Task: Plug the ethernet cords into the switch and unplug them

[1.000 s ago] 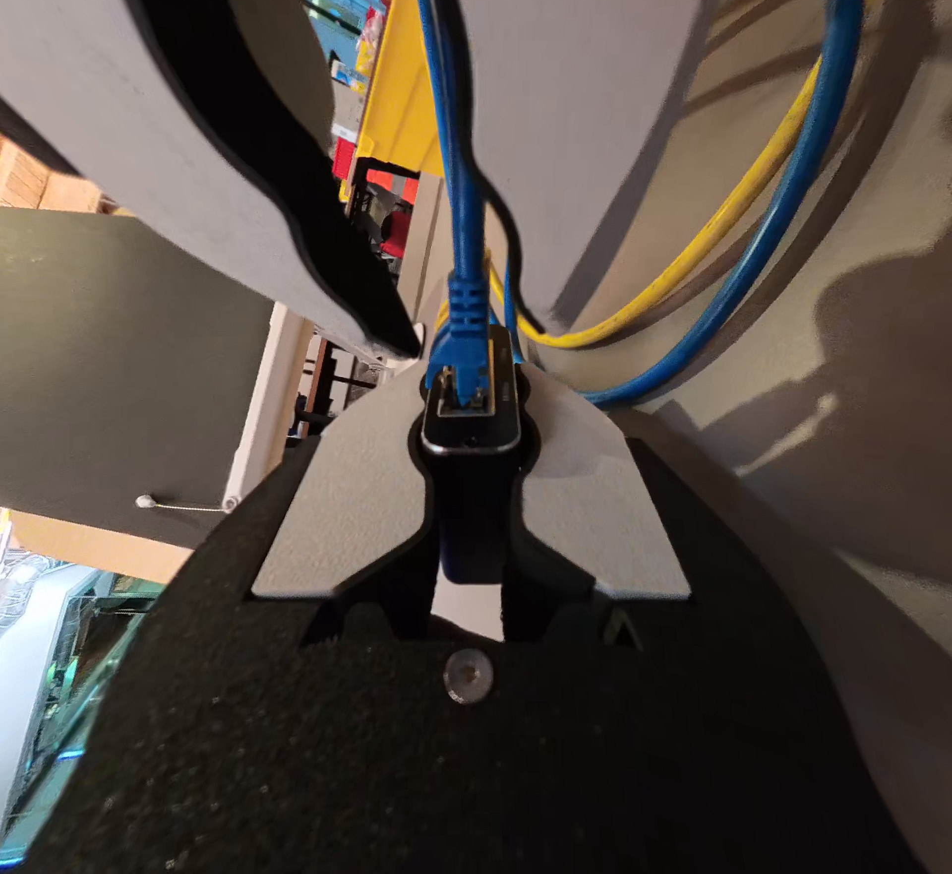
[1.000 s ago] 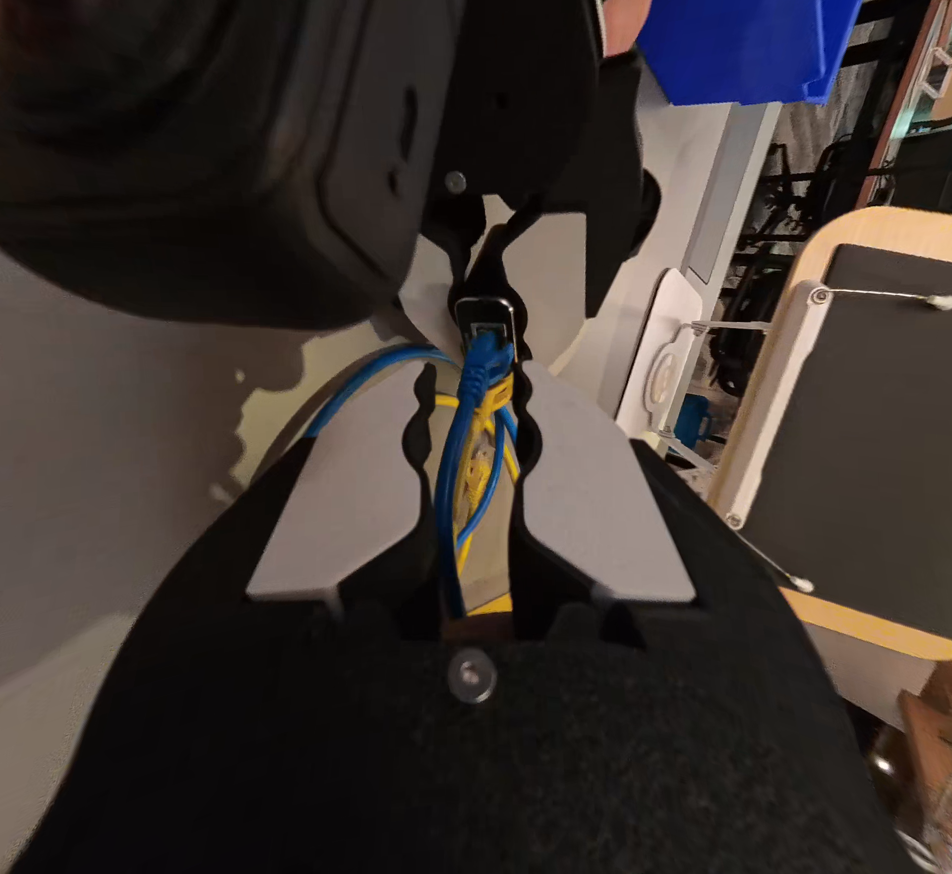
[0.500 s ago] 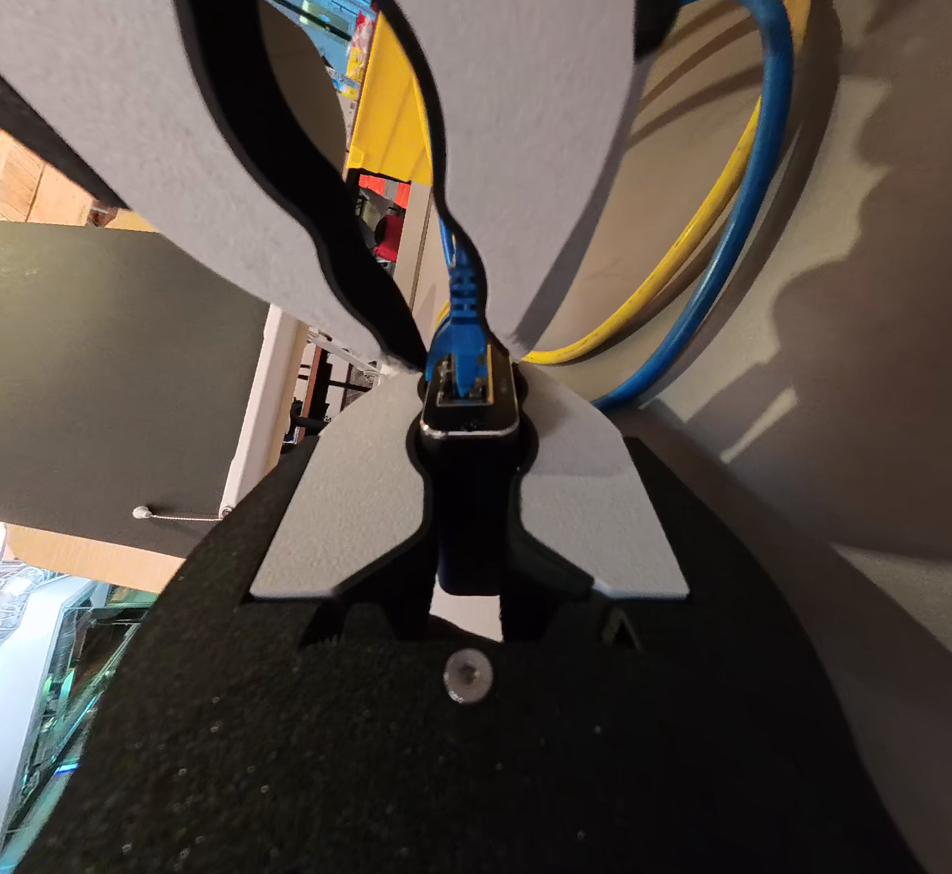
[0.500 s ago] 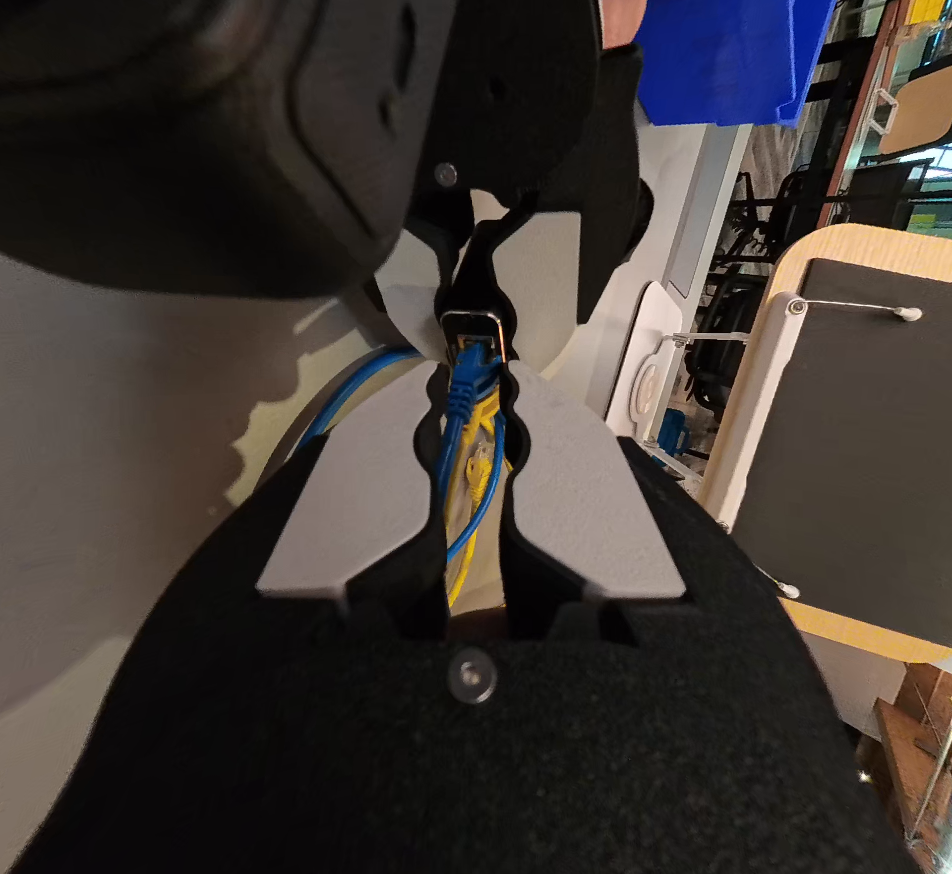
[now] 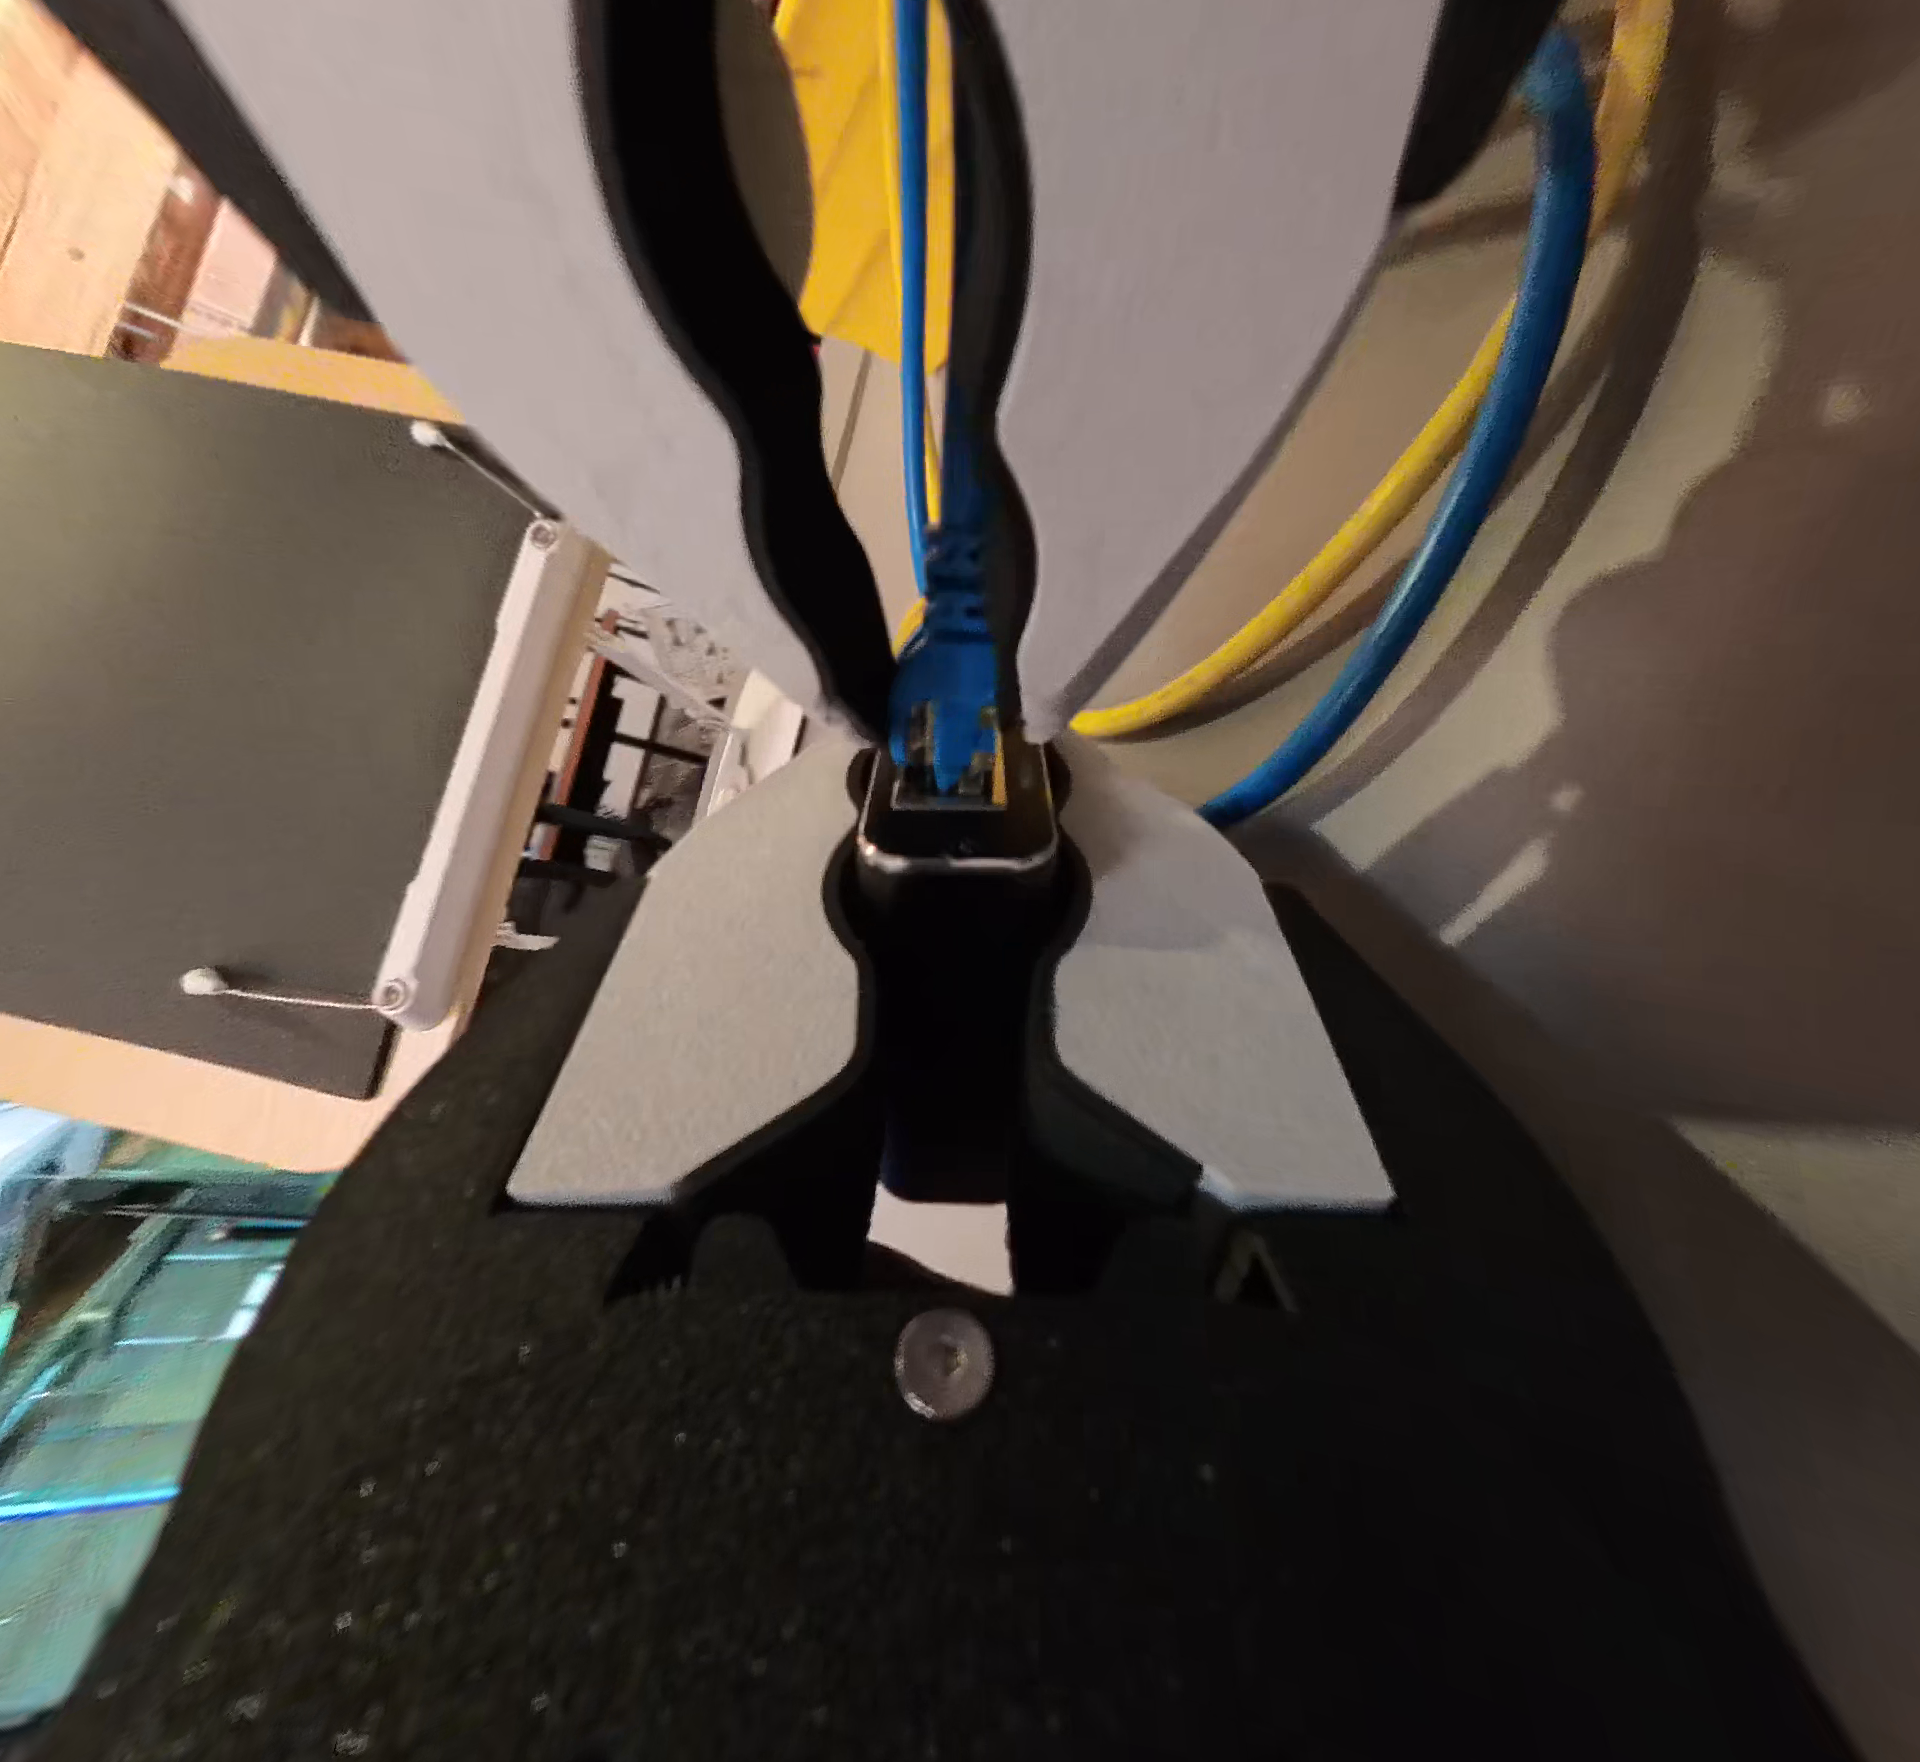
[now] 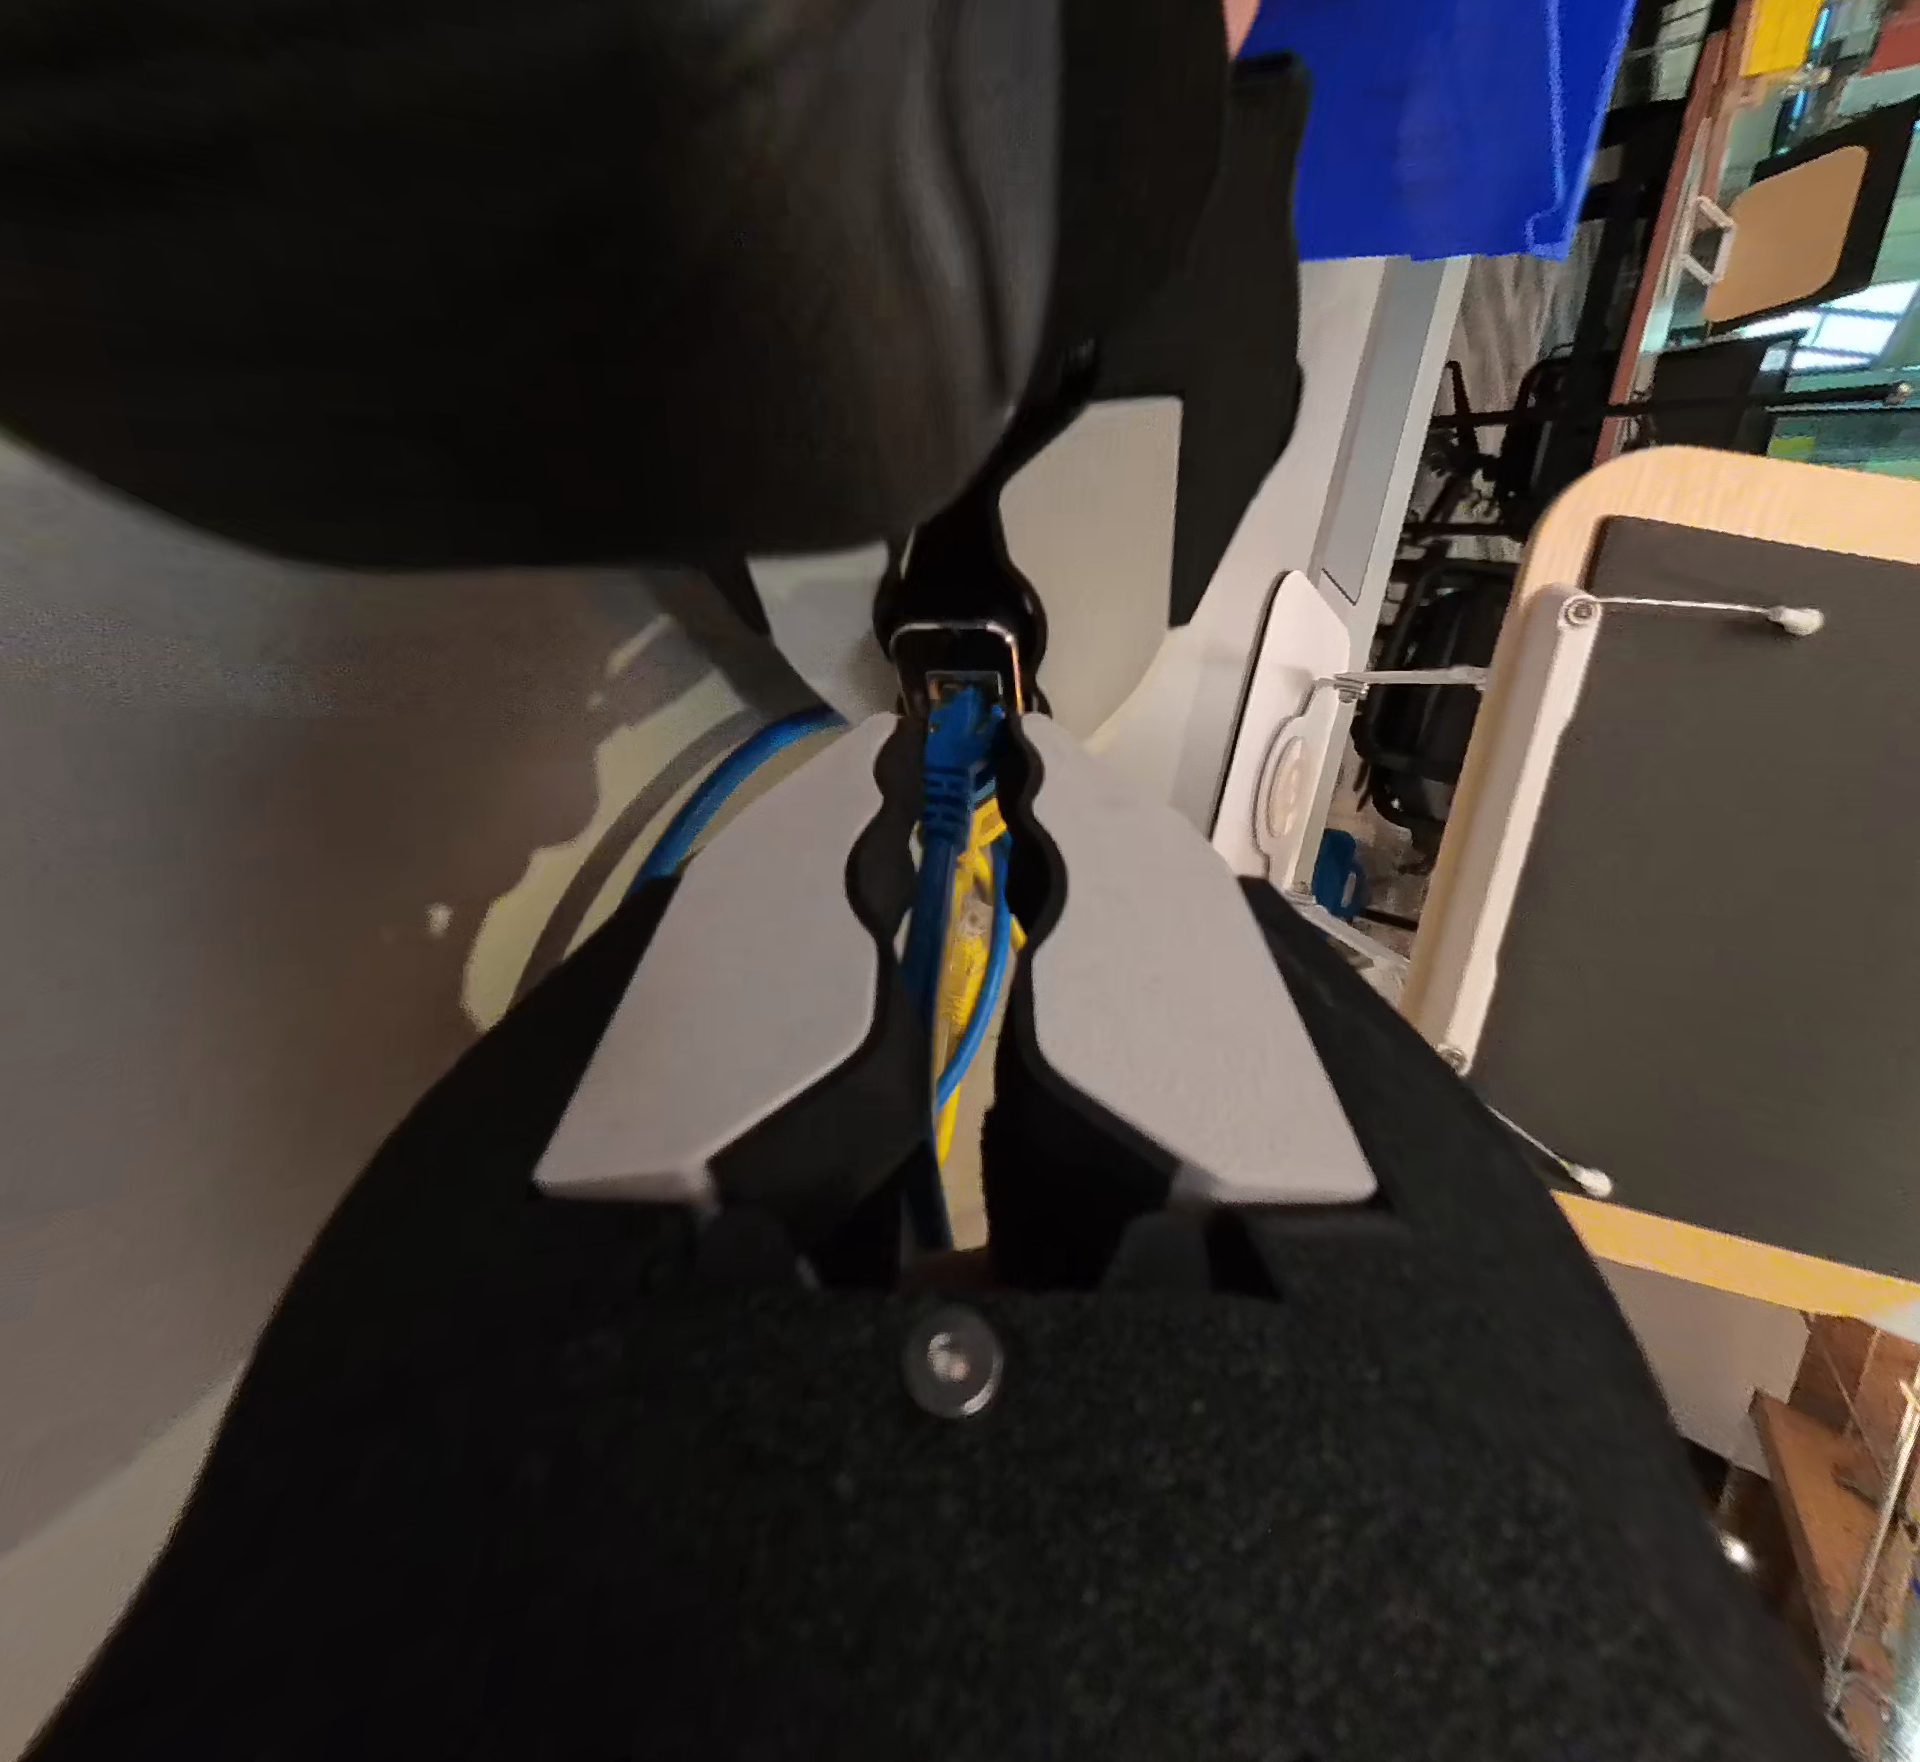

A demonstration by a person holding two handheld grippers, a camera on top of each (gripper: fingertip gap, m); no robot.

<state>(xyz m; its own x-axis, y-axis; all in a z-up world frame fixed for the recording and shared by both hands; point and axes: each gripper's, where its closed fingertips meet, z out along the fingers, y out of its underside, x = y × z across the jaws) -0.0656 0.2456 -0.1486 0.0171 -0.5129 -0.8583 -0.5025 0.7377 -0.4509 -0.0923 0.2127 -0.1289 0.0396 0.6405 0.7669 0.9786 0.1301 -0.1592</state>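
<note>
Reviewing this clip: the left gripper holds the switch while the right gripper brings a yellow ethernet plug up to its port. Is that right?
Not quite: the plug at the port is blue, not yellow. In the right wrist view the right gripper brings the blue ethernet plug to the switch; the yellow cord hangs loose below. The left gripper does hold the switch.

Switch between left gripper jaws; cord plug in its port, facing right gripper.

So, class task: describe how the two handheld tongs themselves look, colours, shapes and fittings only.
Both match. Each of the left tongs and right tongs has a black, grainy-textured body with a silver screw at its centre. Two flat light-grey fingers taper forward, and their black inner edges are wavy. No markings or sleeves are visible.
</note>
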